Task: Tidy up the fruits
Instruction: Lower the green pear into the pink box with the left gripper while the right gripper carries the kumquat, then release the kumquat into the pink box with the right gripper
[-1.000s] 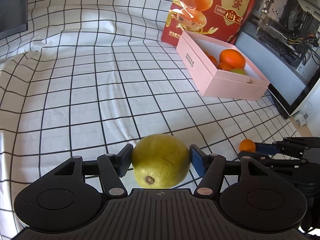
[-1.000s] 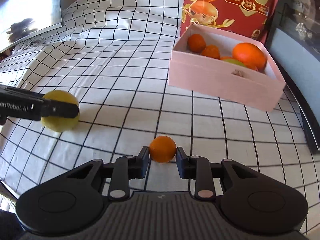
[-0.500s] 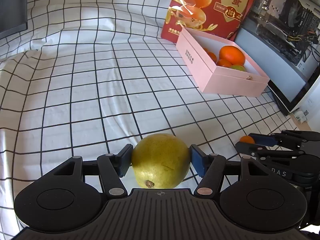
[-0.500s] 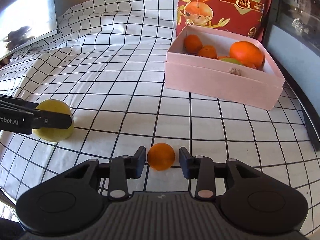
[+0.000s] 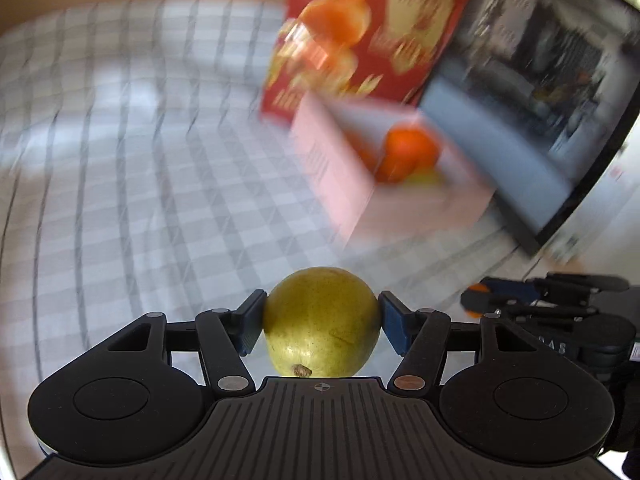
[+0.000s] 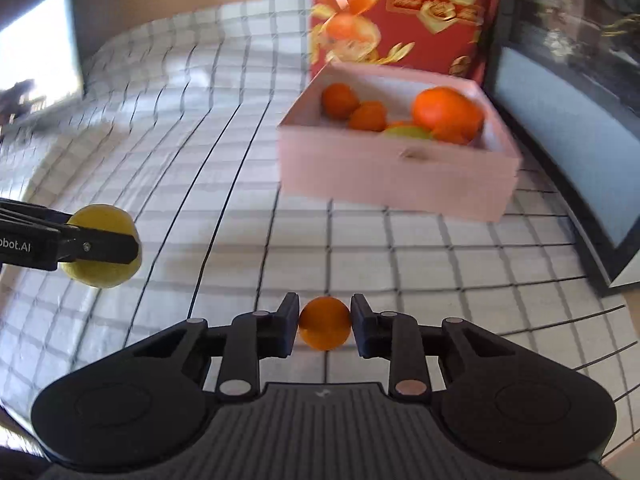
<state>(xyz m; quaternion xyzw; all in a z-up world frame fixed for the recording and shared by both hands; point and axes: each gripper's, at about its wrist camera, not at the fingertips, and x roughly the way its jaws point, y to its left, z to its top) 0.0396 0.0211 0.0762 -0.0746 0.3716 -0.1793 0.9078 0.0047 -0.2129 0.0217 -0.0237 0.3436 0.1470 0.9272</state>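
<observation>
My left gripper [image 5: 321, 322] is shut on a yellow-green pear [image 5: 322, 320] and holds it above the checked cloth; the pear also shows at the left of the right wrist view [image 6: 102, 246]. My right gripper [image 6: 325, 324] is shut on a small orange [image 6: 325, 322], lifted off the cloth; it also shows at the right of the left wrist view [image 5: 474, 300]. The pink box [image 6: 394, 184] stands ahead, with several oranges [image 6: 446, 114] and a green fruit [image 6: 408, 133] in it. The left wrist view is blurred.
A red printed bag [image 6: 404, 16] stands behind the box. A dark monitor [image 6: 568, 152] leans at the right. Black-and-white checked cloth [image 6: 224, 168] covers the table. A bright screen [image 6: 36, 64] is at the far left.
My right gripper closed on the small orange and lifted it. Both grippers rose and moved towards the pink box; the left still holds the pear.
</observation>
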